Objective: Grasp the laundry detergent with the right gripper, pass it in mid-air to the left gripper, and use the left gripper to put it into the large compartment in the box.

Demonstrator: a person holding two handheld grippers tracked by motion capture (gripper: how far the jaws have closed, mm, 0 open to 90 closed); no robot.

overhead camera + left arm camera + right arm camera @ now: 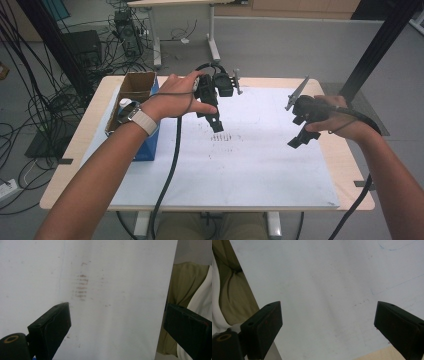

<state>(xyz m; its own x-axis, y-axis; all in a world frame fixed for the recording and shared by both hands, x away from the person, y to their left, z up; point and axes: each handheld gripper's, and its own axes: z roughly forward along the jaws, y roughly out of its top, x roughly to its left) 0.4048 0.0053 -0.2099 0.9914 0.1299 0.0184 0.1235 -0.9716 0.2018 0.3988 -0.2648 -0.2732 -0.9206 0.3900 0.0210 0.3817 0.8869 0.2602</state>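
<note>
While both grippers hang open and empty, a white sheet (250, 165) covers most of the light wooden table (345, 165).

The left gripper (216, 125) hovers above a patch of dark smudged lines (220, 138) near the sheet's middle, its jaws spread wide with nothing between them; the right gripper (298, 140) is held over the sheet's right part, well apart from the left, jaws equally wide and empty. An open cardboard box (135, 90) stands at the table's left edge against a blue container (150, 147), partly hidden by the left forearm. Grey floor surrounds the table, with tangled black cables (45, 105) to the left and another table's legs (212, 40) beyond. In the left gripper view the smudges (81, 287) read brownish and blurred, and olive fabric (182, 285) shows past the sheet's edge; what lies inside the box is hard to make out.
</note>
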